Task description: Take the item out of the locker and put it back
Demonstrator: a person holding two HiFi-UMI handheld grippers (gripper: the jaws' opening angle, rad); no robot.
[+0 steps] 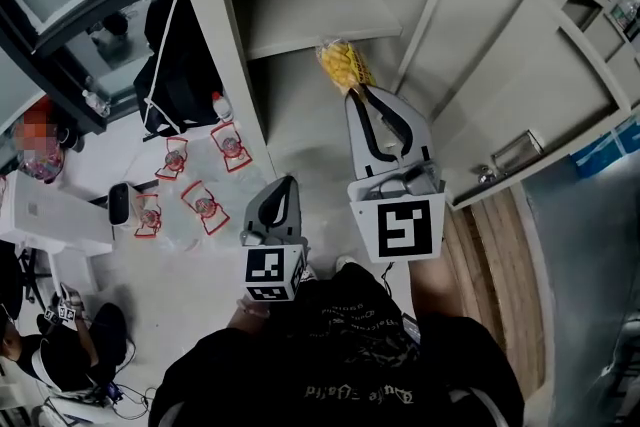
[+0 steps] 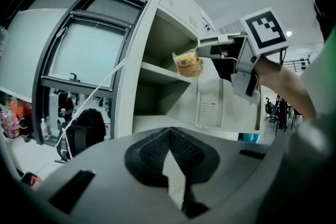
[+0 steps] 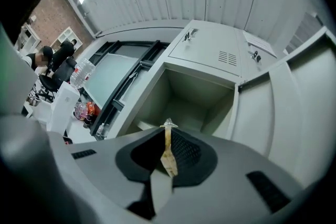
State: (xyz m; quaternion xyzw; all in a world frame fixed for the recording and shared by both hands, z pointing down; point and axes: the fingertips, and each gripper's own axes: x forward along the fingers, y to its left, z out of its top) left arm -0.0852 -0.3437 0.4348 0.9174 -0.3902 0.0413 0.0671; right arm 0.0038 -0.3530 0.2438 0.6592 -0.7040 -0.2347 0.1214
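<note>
The right gripper point(image 1: 357, 97) was clenched on the thin sealed edge of the yellow snack bag point(image 1: 340, 63). The bag stuck out past its jaw tips at the mouth of the open locker point(image 1: 215, 45), near the front edge of the shelf point(image 1: 320, 15). The left gripper point(image 1: 288, 183) sat lower, jaws together on nothing.

The crinkled yellow plastic packet point(image 1: 343, 63) is showing bright yellow. The pale grey metal locker point(image 1: 300, 10) is showing uniform grey. The grey plastic right gripper point(image 1: 357, 93) is carrying a marker cube point(image 1: 400, 227) displaying black-and-white squares.
</note>
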